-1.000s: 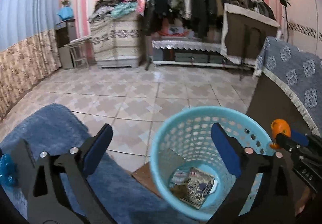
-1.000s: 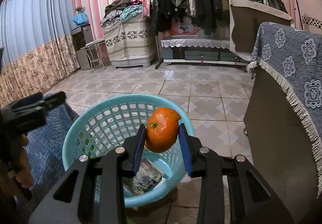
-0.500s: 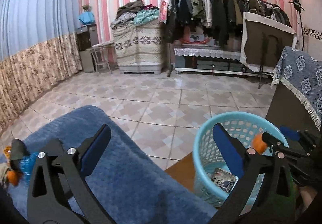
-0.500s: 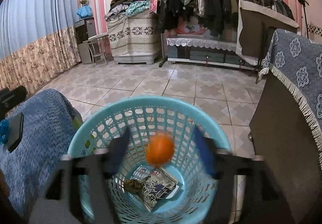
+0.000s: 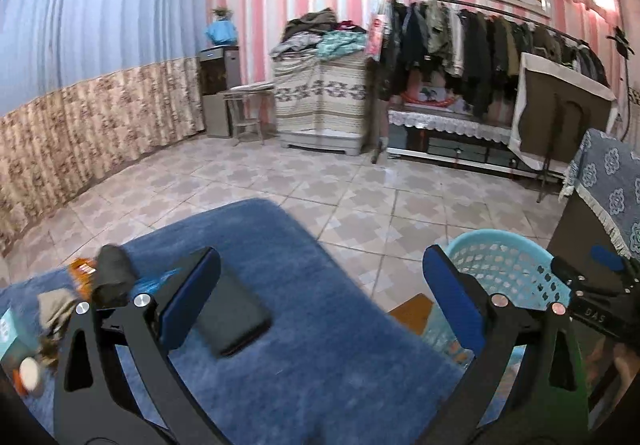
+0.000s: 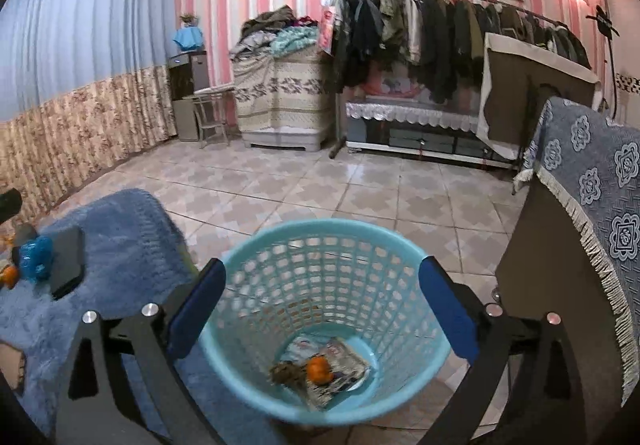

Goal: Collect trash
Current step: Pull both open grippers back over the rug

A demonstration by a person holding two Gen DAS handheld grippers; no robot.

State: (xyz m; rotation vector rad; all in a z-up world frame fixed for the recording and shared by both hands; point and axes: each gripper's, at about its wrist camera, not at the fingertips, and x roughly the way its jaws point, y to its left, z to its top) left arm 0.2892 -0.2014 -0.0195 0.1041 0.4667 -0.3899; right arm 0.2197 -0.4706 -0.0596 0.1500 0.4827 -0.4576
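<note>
As basket (image 6: 328, 245) stands upright, orange (image 6: 319, 368) inside.

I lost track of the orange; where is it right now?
In the right wrist view, the orange lies at the bottom of the light blue basket, on a printed wrapper, centre-low in frame.

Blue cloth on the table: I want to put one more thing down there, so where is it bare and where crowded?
The blue cloth is bare between the black phone and the edge beside the basket, and towards its far rounded edge. It is crowded at the left end: a dark roll, a blue wrapper, orange packets and scraps lie bunched together.
</note>
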